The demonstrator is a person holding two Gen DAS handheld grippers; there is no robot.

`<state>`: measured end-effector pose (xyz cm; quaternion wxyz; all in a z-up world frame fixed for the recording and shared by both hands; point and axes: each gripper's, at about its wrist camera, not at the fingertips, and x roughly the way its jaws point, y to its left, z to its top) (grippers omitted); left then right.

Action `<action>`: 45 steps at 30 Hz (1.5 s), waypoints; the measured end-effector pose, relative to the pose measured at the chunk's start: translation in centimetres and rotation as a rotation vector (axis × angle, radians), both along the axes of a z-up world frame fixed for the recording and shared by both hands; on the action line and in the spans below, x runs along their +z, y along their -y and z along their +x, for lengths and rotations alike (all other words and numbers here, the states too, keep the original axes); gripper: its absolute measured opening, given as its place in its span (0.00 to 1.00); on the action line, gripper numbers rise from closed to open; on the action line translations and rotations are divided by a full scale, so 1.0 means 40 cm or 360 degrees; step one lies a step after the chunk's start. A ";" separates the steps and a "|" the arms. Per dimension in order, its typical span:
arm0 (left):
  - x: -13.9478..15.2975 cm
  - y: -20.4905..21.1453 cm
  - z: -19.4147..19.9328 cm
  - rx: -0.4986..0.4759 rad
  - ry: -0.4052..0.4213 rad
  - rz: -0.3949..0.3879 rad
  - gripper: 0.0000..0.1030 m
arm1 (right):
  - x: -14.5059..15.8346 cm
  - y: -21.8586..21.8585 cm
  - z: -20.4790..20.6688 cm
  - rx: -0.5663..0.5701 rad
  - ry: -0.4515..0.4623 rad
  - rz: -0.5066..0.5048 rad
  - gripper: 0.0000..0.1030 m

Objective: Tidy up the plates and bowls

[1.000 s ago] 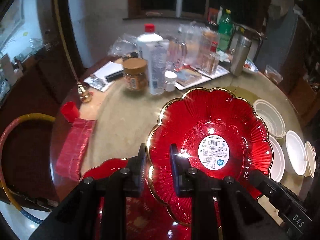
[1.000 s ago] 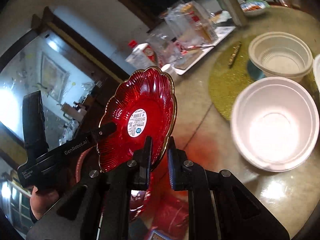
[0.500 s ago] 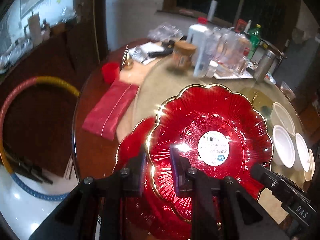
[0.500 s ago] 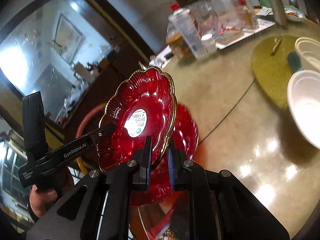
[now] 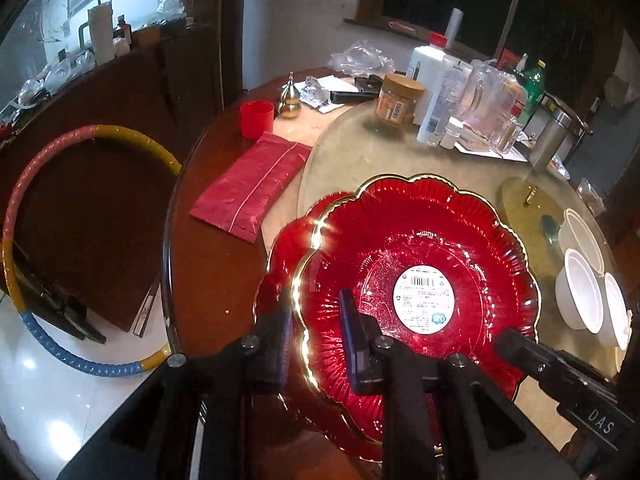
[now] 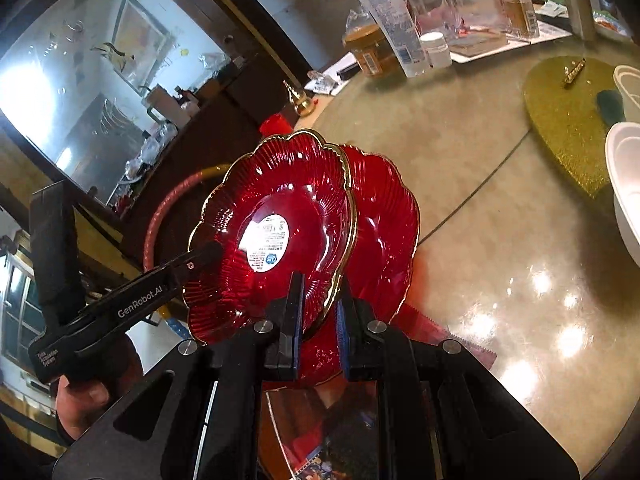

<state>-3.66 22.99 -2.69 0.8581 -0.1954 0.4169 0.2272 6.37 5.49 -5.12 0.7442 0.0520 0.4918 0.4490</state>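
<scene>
Two red scalloped plates (image 5: 420, 248) with gold rims, one above the other (image 5: 288, 248). Three white bowls (image 5: 580, 292) in a row on the table (image 5: 360, 160). One red cup (image 5: 257, 119), one red packet (image 5: 250, 188), one brown-lidded jar (image 5: 398, 100), one green bottle (image 5: 534, 84), one gold gourd ornament (image 5: 290, 98), one striped hoop (image 5: 24, 184).

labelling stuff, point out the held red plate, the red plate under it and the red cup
held red plate (image 5: 424, 304), left wrist view, white centre sticker
red plate under it (image 6: 384, 216), right wrist view, exposed ribbed side
red cup (image 5: 257, 119), left wrist view, outer wall
</scene>
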 end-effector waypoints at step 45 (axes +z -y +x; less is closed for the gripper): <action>-0.038 0.012 -0.010 -0.0117 -0.0060 -0.0161 0.21 | 0.027 -0.014 -0.005 0.0106 0.0131 -0.0305 0.13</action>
